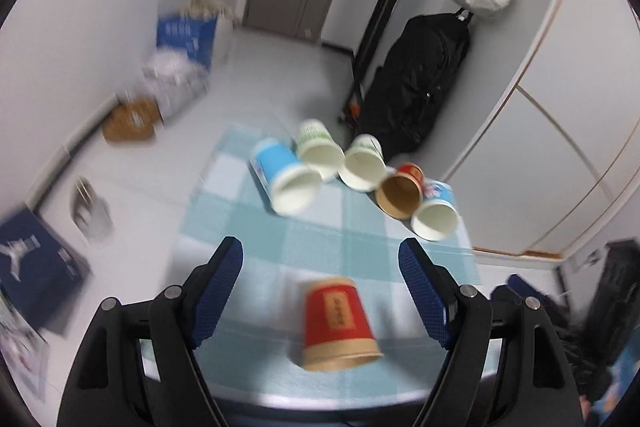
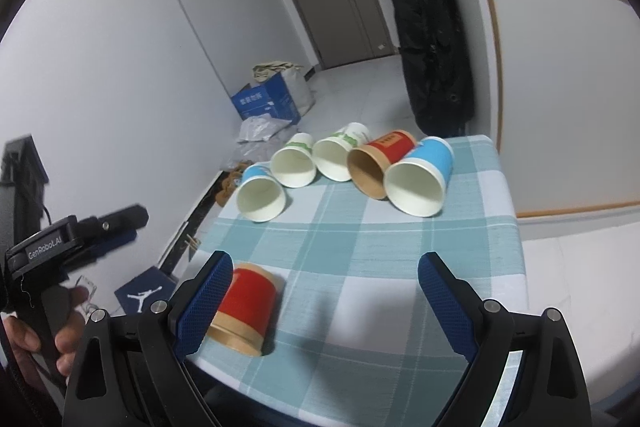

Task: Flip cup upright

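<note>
A red and tan paper cup (image 1: 338, 323) stands upside down, mouth on the checked cloth (image 1: 328, 239), near the table's front edge. It also shows in the right wrist view (image 2: 246, 309). My left gripper (image 1: 322, 291) is open, its fingers apart on either side of the cup without touching it. My right gripper (image 2: 324, 303) is open and empty, with the cup just beside its left finger (image 2: 204, 303). The left gripper's body (image 2: 60, 239) shows at the left, held in a hand.
Several cups lie on their sides at the table's far end: a blue one (image 2: 260, 193), two white and green (image 2: 294, 163), a red one (image 2: 380, 161), another blue (image 2: 420, 177). Boxes and bags sit on the floor (image 2: 268, 99). A black coat (image 2: 434, 47) hangs at the right.
</note>
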The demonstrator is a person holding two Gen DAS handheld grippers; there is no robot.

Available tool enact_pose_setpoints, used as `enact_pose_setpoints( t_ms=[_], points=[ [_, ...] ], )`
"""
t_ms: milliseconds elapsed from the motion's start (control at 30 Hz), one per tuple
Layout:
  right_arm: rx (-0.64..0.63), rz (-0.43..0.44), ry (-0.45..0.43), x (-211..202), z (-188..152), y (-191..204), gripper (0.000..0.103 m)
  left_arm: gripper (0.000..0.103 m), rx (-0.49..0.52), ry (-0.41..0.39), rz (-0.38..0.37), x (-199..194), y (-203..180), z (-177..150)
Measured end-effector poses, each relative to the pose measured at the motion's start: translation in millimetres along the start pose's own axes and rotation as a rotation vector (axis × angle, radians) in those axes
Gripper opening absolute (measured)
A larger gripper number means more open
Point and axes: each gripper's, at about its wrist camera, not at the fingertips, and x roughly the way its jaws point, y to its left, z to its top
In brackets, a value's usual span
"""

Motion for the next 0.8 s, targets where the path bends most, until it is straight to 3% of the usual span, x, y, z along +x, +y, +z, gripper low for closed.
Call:
enact_pose_setpoints(
  t_ms=[67,167,800],
  points=[
    [-0.025,0.008,-0.005,-1,-2,6,0.095,0.088,0.054,-0.05,0.112,-2,-4,-4],
    [-0.057,0.023,-0.01,-2,-5,14,0.095,0.092,0.071,-0.084,0.144,-2,1,-10],
    [-0.141,0.053,0.053,14,-23,38,0.091,0.092,0.049,-0.077,0.099,-6,6,-10]
  ],
)
